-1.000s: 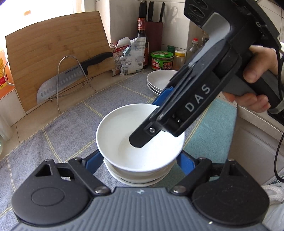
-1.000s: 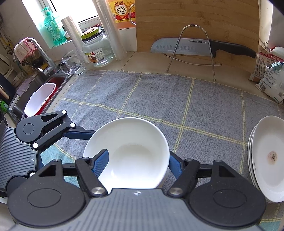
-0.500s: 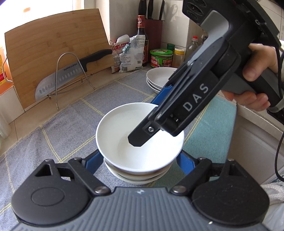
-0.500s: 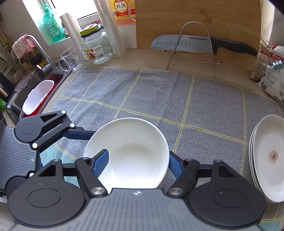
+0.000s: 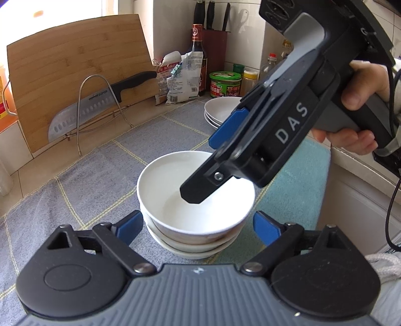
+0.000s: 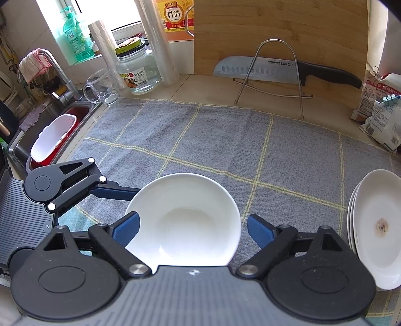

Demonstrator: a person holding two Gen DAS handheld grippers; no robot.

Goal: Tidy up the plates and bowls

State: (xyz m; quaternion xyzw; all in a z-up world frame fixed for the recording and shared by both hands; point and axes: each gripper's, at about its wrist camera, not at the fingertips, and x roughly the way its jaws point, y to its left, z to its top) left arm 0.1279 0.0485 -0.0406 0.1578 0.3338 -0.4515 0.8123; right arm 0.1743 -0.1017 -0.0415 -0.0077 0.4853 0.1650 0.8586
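On the grey checked mat [image 6: 225, 140], near its front edge, the top bowl [image 6: 185, 220] sat nested on a stack of bowls [image 5: 193, 247], w/ my two grippers crowding it. My left gripper [image 5: 198, 227] had just been opening; its blue pads stood wide, one each side of the stack, clear of the rims as far as I could tell. My right gripper [image 6: 193, 229] had just been opening too, pads spread either side of the top bowl w/ a gap on the right; the left pad looked v. close to the rim, contact unclear. From the left cam the right gripper's body hung over the bowl, "DAS" on its side, a hand [image 5: 361, 105] on the grip. Open mat lay behind the bowl and to the right, up to the stack of plates [image 6: 376, 225] at the mat's right edge; top plate had a brown spot. Left of the mat, the sink [image 6: 50, 125] w/ a red-and-white tub. The lower bowls were mostly hidden in the right cam; the plates were cut off by the frame. At the back, a cutting board [image 6: 275, 32] and a knife [image 6: 275, 69] marked "SUPOR" on a wire rack [image 6: 275, 72]. A yellow bottle [image 6: 175, 17] read "料酒". Jar and packet labels were too small to read.
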